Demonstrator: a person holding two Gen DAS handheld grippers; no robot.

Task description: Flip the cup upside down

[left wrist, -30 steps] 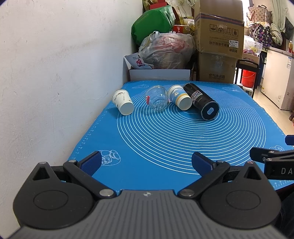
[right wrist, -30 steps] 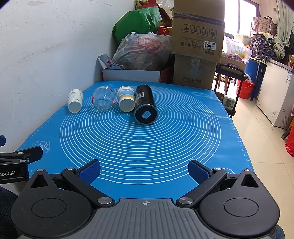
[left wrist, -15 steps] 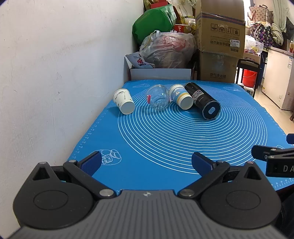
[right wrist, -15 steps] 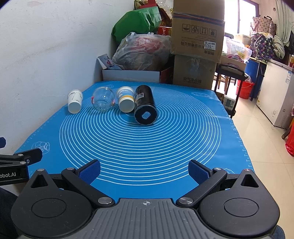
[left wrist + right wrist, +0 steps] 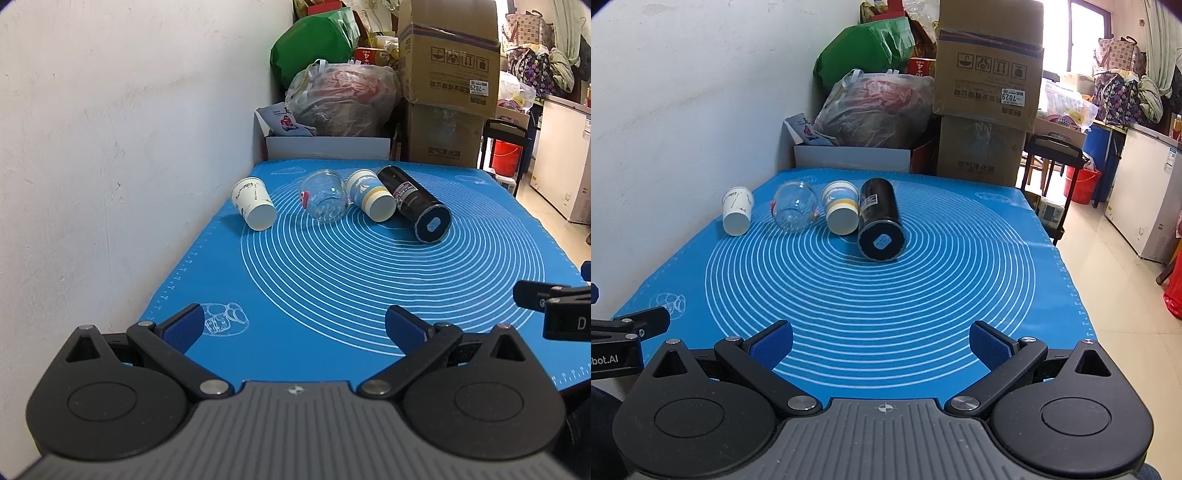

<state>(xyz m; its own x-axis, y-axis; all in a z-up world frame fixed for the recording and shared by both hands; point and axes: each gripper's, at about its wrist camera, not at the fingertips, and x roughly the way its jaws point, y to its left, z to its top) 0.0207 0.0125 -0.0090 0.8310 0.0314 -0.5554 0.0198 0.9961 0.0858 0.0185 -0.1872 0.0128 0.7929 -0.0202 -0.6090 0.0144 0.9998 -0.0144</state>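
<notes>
Four cups lie on their sides in a row at the far end of a blue mat (image 5: 923, 295), bases toward the viewer. From the wall outward: a white paper cup (image 5: 254, 208), a clear glass (image 5: 325, 200), a blue and white paper cup (image 5: 370, 200), and a black flask (image 5: 413, 204). The glass, the blue cup and the flask sit close together, possibly touching; the white cup lies a little apart, near the wall.

Both grippers hover over the near edge, well away from the cups. The left gripper (image 5: 294, 325) has its blue pads spread wide and holds nothing. The right gripper (image 5: 881, 343) is likewise spread and empty.

Which cup goes first cannot be told. The paper cups look light and thin-walled; a hard squeeze would likely crush them, so a gentle pinch across the body nearer the stiff base seems safest. The glass looks smooth, harder and breakable, and round enough to roll; it probably needs a firm hold across its middle. The flask looks the heaviest and stiffest, and it too could roll when nudged.

The mat is flat, printed with white rings, and probably grippy. A white plaster wall (image 5: 110, 147) runs along the left. Behind the table stand bags (image 5: 875, 107) and stacked boxes (image 5: 988, 92). A tiled floor (image 5: 1108, 258) opens to the right.
</notes>
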